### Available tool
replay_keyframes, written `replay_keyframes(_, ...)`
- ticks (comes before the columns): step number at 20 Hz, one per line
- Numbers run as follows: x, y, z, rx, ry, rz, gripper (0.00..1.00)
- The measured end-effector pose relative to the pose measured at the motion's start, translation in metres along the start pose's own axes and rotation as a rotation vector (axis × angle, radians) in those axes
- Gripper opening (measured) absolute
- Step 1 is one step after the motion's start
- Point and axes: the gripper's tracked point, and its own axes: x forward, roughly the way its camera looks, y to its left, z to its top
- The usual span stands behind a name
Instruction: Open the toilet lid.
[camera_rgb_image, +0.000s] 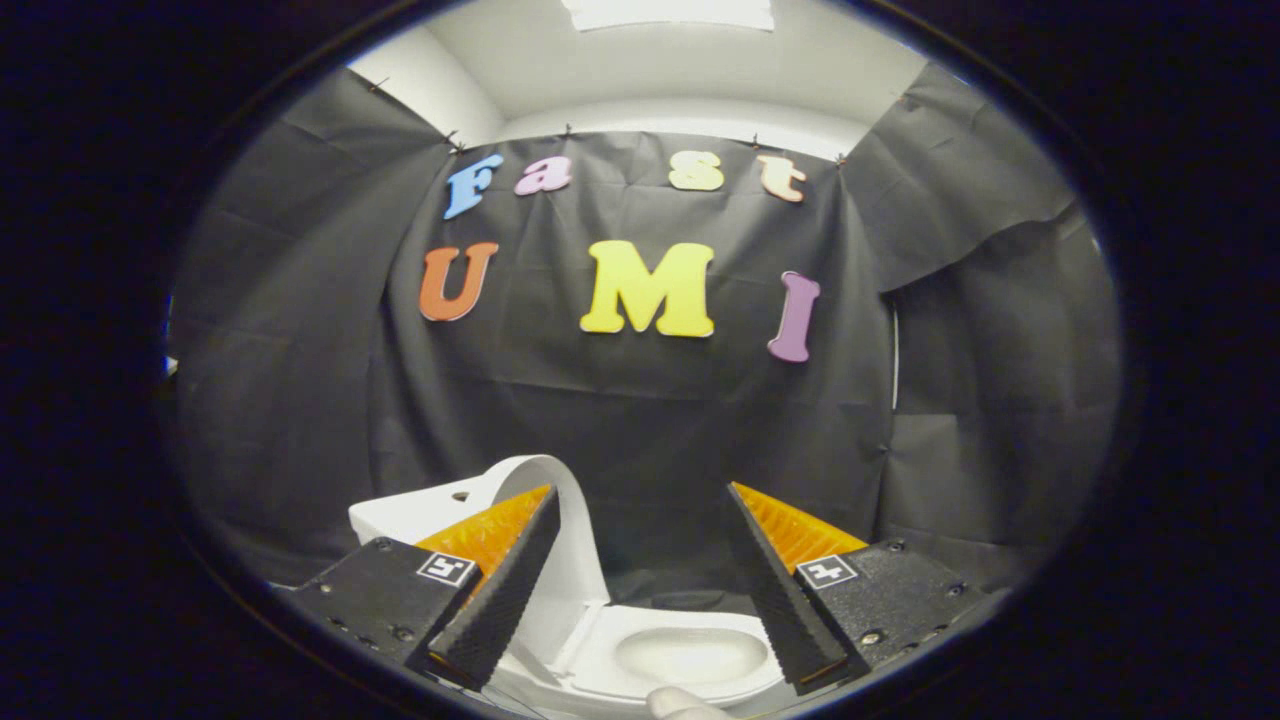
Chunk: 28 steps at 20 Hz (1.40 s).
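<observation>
The white toilet lid stands raised upright against the tank, the open bowl below it.

Raised toilet lid stands behind the left finger (jaws apart, nothing between); bowl unobstructed.

A cloth-walled booth staged as a bathroom around a toilet.

Toilet ahead of and below the hand-held gripper.
The toilet lid stands raised just behind the left finger, the cistern behind it; the open bowl lies between the spread fingers.
</observation>
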Motion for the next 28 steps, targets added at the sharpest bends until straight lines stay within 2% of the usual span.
replay_keyframes(5,-0.014,-0.063,-0.002,0.046,-0.02,-0.08,1.0)
replay_keyframes(13,-0.041,-0.13,-0.066,0.066,0.022,-0.159,1.0)
replay_keyframes(16,-0.054,-0.14,-0.106,0.096,0.076,-0.166,1.0)
replay_keyframes(20,-0.073,-0.157,-0.153,0.073,0.142,-0.189,1.0)
replay_keyframes(24,-0.083,-0.169,-0.184,0.04,0.194,-0.203,1.0)
replay_keyframes(28,-0.086,-0.17,-0.194,0.052,0.217,-0.193,1.0)
